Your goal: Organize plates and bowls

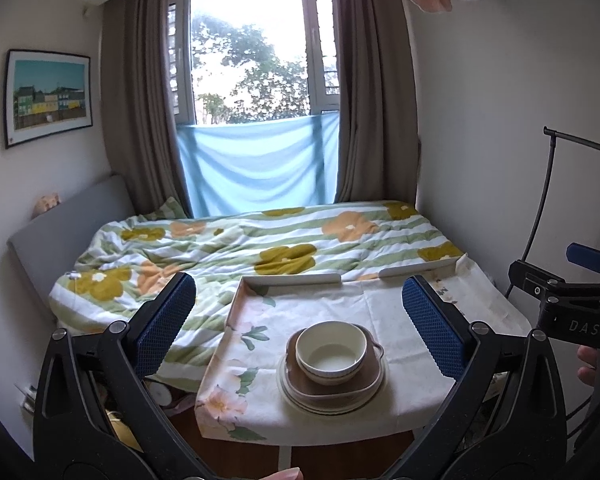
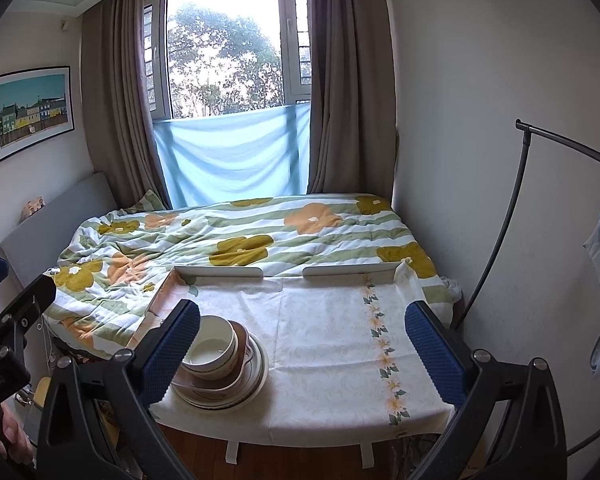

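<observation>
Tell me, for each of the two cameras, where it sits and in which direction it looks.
Left wrist view: sits on the left gripper, facing the window across the table; stacked dishes centred; both blue pads open, a fingertip below, the right gripper at the right edge.
Right wrist view: sits on the right gripper, same direction, further right; the stack lies lower left behind one pad; a hand shows bottom left.
Shared: table, stack, bed, window.
</observation>
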`<control>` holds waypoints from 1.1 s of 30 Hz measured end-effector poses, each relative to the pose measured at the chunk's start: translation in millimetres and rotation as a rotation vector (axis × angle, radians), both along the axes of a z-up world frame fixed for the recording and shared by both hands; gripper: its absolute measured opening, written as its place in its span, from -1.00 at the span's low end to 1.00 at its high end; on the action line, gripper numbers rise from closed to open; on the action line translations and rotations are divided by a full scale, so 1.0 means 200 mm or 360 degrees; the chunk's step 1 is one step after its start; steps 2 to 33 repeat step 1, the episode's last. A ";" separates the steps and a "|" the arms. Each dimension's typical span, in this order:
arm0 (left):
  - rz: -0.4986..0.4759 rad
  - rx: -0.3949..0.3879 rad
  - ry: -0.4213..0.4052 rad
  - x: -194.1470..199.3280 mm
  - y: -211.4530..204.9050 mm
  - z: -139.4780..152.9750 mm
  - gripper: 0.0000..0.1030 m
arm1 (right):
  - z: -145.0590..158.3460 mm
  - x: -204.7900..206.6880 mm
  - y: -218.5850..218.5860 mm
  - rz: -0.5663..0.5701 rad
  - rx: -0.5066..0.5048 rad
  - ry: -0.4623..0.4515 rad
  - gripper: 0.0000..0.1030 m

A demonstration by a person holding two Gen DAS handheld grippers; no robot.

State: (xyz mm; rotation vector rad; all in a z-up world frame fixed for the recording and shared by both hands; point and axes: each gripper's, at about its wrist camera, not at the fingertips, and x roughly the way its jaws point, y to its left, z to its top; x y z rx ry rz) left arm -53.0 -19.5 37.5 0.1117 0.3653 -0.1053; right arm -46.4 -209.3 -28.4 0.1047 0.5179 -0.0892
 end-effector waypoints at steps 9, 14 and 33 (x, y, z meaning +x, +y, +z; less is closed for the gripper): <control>-0.0002 -0.0003 0.0008 0.02 0.00 0.00 1.00 | 0.00 0.02 0.00 -0.0001 0.0003 0.0013 0.98; -0.0002 -0.0003 0.0008 0.02 0.00 0.00 1.00 | 0.00 0.02 0.00 -0.0001 0.0003 0.0013 0.98; -0.0002 -0.0003 0.0008 0.02 0.00 0.00 1.00 | 0.00 0.02 0.00 -0.0001 0.0003 0.0013 0.98</control>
